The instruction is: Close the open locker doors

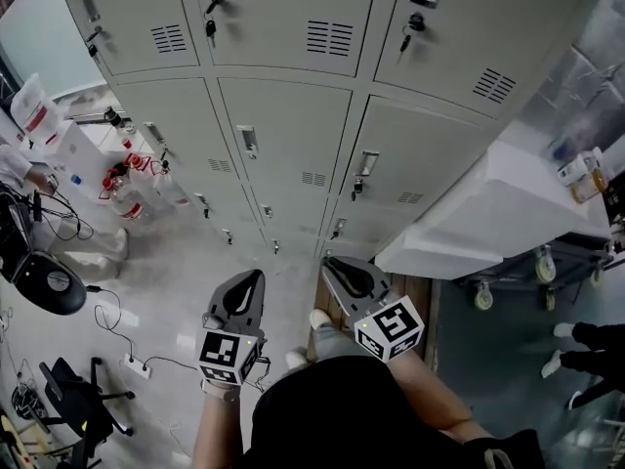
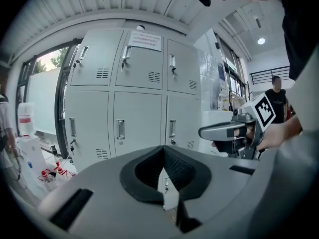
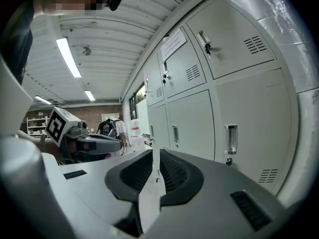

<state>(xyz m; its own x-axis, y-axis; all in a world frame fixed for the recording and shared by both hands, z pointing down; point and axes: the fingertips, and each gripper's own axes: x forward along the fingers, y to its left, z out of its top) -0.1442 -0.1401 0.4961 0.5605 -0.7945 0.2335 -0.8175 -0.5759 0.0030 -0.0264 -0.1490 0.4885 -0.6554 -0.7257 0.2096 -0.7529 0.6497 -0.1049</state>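
Note:
A bank of grey lockers (image 1: 283, 135) fills the wall ahead; every door I can see sits flush with its frame, keys hanging in some locks. Both grippers hang low in front of the bottom row, apart from the doors. My left gripper (image 1: 258, 276) has its tips touching, with nothing held (image 2: 163, 147). To its right, my right gripper (image 1: 330, 264) points at the lockers (image 3: 234, 108) from the side. A narrow gap shows between its tips (image 3: 155, 152), and nothing is in it.
A white cart (image 1: 508, 203) on wheels stands close at the right of the lockers. Bottles (image 1: 122, 198) and white containers sit on the floor at the left. A black chair (image 1: 73, 399) and a power strip (image 1: 132, 364) lie behind left. Someone's feet (image 1: 586, 345) stand at right.

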